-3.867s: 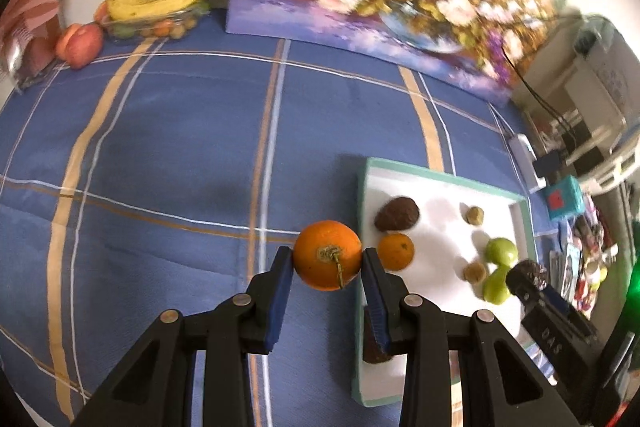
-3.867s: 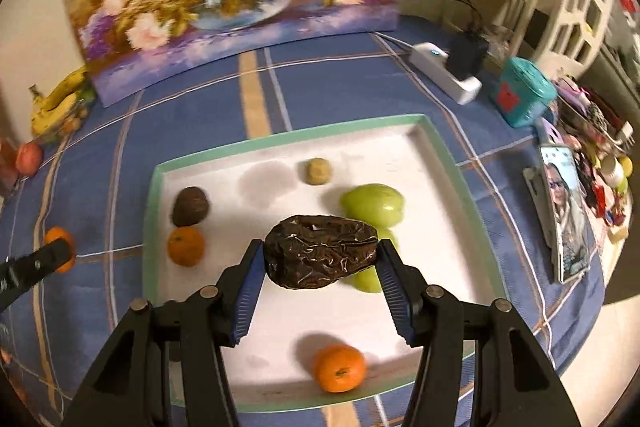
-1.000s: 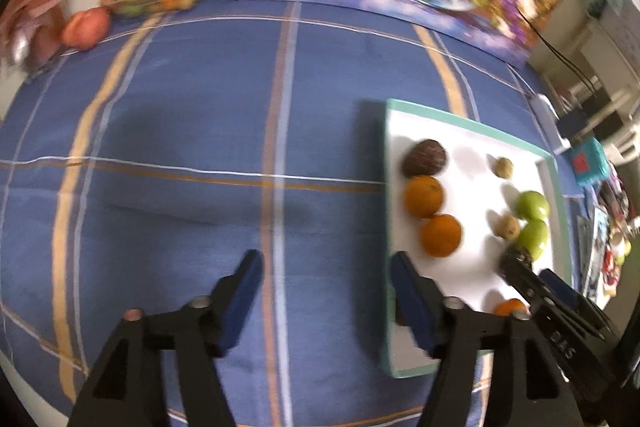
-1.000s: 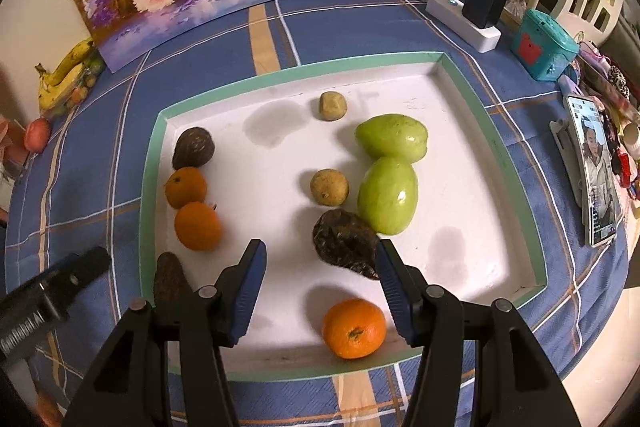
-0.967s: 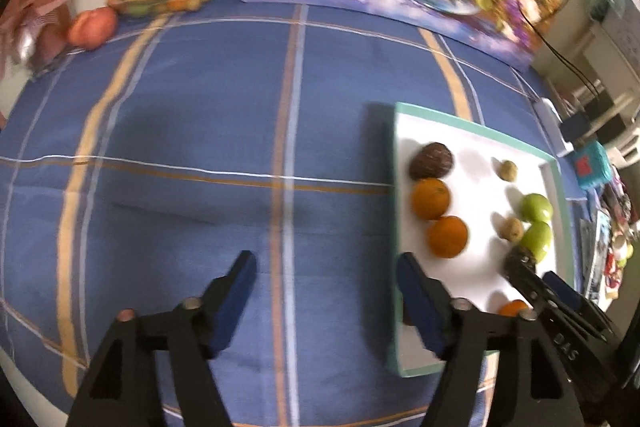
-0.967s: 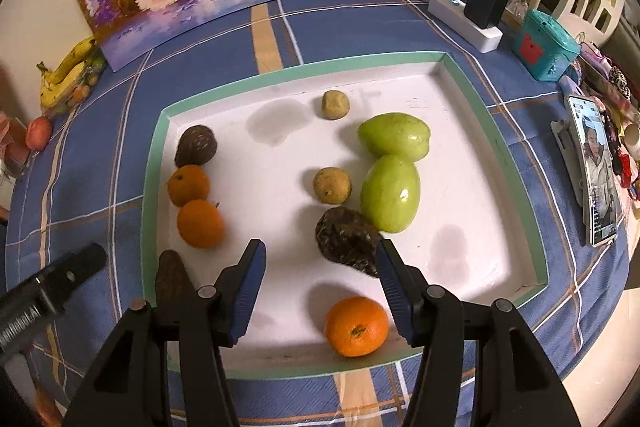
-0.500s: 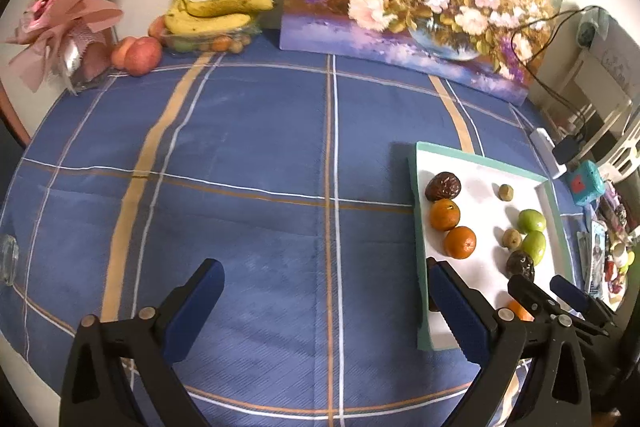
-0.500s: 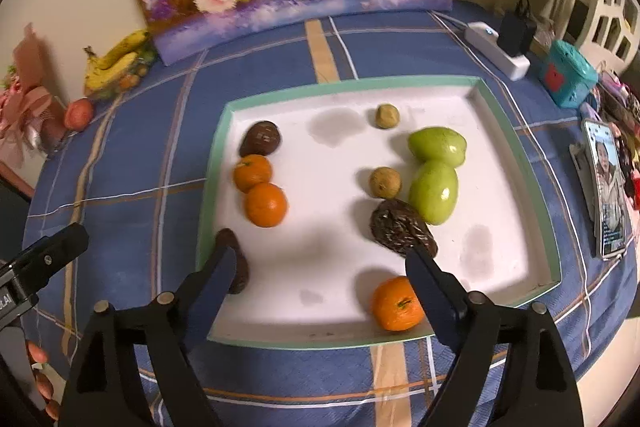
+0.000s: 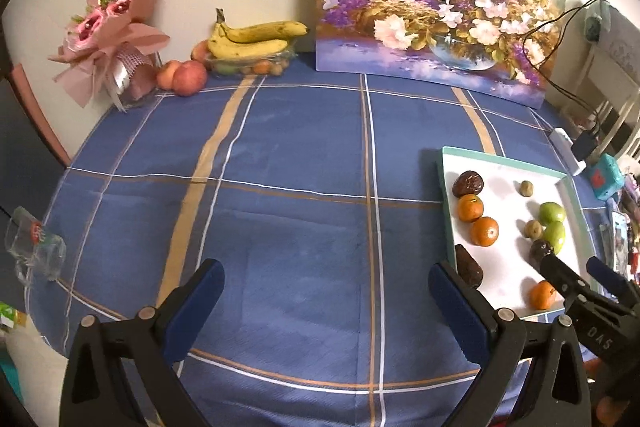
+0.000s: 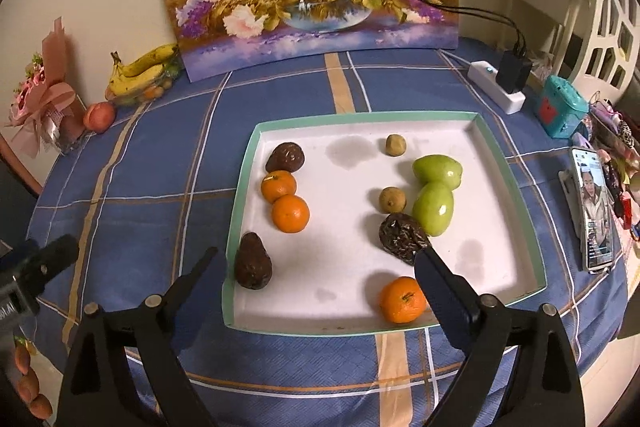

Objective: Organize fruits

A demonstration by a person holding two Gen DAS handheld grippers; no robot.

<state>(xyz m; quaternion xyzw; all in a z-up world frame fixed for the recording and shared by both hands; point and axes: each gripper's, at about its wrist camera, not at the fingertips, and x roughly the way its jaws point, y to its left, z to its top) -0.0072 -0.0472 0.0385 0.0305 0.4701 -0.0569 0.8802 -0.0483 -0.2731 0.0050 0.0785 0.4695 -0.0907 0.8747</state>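
Observation:
A white tray with a teal rim [image 10: 516, 187] [image 9: 444, 171] lies on the blue checked tablecloth. In it lie three oranges [image 10: 290, 213] [image 10: 278, 186] [image 10: 402, 299], two green fruits [image 10: 433, 207], three dark wrinkled fruits [image 10: 253, 261] [image 10: 285, 157] [image 10: 402, 237] and two small tan fruits [image 10: 392, 199]. My right gripper [image 10: 320, 277] is wide open and empty, held above the tray's near edge. My left gripper [image 9: 326, 287] is wide open and empty over bare cloth left of the tray.
Bananas [image 9: 252, 41] on a container, peaches [image 9: 188, 77] and a pink bouquet [image 9: 108, 31] stand at the far left by the wall. A flower painting [image 9: 432, 15] leans behind. A power strip [image 10: 496, 91], teal box [image 10: 562, 111] and phone [image 10: 594, 211] lie right. A glass [image 9: 34, 247] lies at the left edge.
Both grippers have pulled back and up from the tray and opened wider. The orange and the dark fruit held 3.9 s ago now lie in the tray.

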